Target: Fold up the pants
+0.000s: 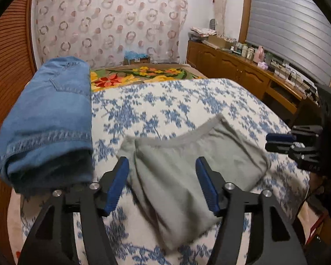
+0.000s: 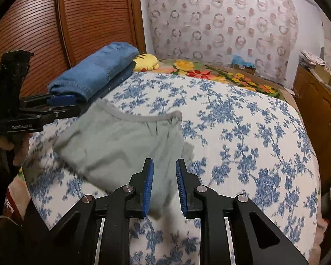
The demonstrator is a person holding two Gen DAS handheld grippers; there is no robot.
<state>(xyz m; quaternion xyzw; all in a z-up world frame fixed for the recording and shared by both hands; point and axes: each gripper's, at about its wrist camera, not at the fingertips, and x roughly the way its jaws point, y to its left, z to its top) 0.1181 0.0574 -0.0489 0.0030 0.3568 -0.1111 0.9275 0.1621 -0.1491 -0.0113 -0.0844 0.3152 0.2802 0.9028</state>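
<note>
Grey pants [image 1: 183, 174] lie folded on the blue-flowered bedspread [image 1: 165, 106], waistband on the far side. My left gripper [image 1: 163, 183] is open above their near left part, holding nothing. In the right wrist view the grey pants [image 2: 121, 145] lie left of centre. My right gripper [image 2: 164, 185] is open with a narrow gap over their near right corner, and the cloth between the pads looks loose. The left gripper [image 2: 61, 105] shows at the pants' far left corner. The right gripper [image 1: 280, 142] shows at the right edge of the left wrist view.
Folded blue jeans [image 1: 48, 119] lie at the bed's left side, also in the right wrist view [image 2: 94, 70]. A yellow plush [image 2: 146, 61] and a flowered blanket [image 1: 139, 75] lie at the far end. A wooden sideboard [image 1: 242, 70] stands right. A slatted wooden door [image 2: 77, 17] stands left.
</note>
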